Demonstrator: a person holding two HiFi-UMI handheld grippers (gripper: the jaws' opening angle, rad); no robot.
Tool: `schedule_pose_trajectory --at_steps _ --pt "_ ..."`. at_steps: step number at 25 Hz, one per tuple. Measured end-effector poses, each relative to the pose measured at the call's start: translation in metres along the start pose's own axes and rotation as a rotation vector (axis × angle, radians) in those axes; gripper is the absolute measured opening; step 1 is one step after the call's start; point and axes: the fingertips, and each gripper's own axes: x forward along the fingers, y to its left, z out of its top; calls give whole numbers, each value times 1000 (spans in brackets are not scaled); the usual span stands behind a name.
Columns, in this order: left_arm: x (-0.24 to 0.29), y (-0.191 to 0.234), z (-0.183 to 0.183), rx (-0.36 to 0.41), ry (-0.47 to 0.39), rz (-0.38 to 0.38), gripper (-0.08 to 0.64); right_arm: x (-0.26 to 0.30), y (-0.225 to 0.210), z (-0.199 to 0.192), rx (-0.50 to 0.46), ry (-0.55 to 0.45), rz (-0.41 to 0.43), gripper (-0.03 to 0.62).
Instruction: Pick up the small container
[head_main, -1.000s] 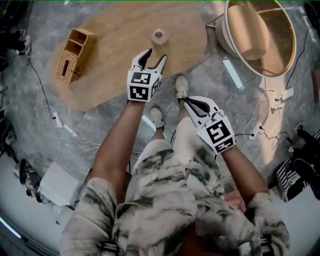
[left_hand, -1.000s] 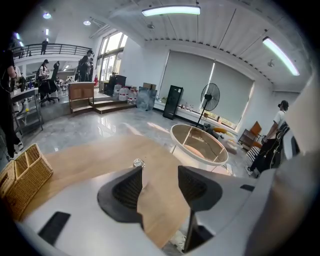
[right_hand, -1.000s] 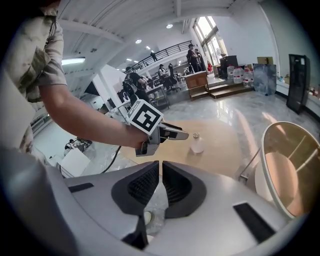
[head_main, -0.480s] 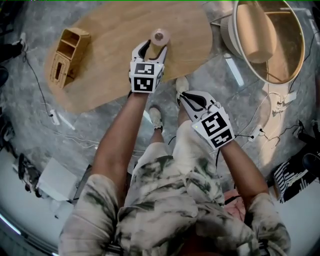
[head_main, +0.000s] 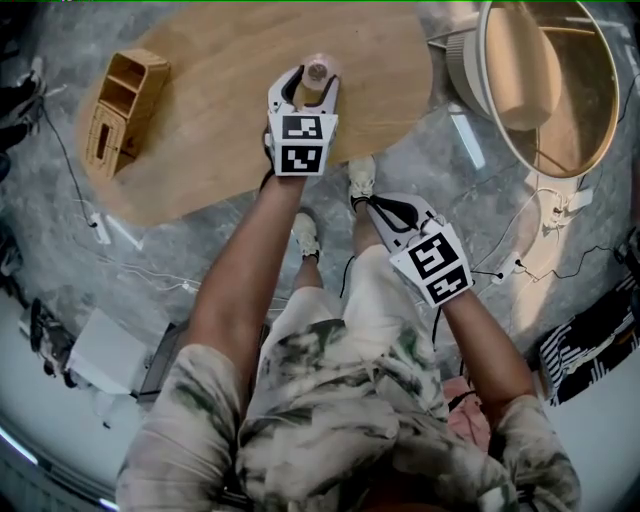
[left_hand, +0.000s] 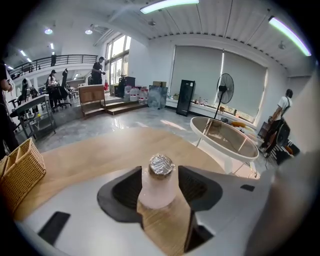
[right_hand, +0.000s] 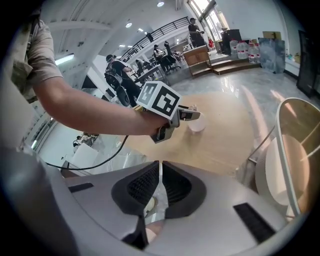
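Left gripper view: the small container (left_hand: 159, 190) is seen upright on the wooden table (left_hand: 95, 155), with a crinkled foil lid (left_hand: 161, 165) on top. It stands between the jaws of the left gripper (left_hand: 160, 176), which are held apart. One dark pad lies just beside each flank, at 9 and 3 o'clock of the container. Contact with either pad cannot be confirmed.

Head view: the container is found at 12 o'clock of the left gripper's marker cube (head_main: 303, 145), near the table's far edge. A wicker basket (head_main: 120, 110) is noted well apart at 9 o'clock of the container. A round white table (head_main: 560, 70) is noted at 3 o'clock.

Right gripper view: the jaws of the right gripper (right_hand: 160, 175) are drawn together to a thin slit. Nothing is held between them. This gripper is held off the table, at 5 o'clock of the left gripper.
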Motion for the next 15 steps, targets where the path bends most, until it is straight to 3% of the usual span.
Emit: schedule_pose_trajectory --at_steps 15 --pt "19 3 3 19 -25 69 196 2 -15 -20 35 36 14 38"
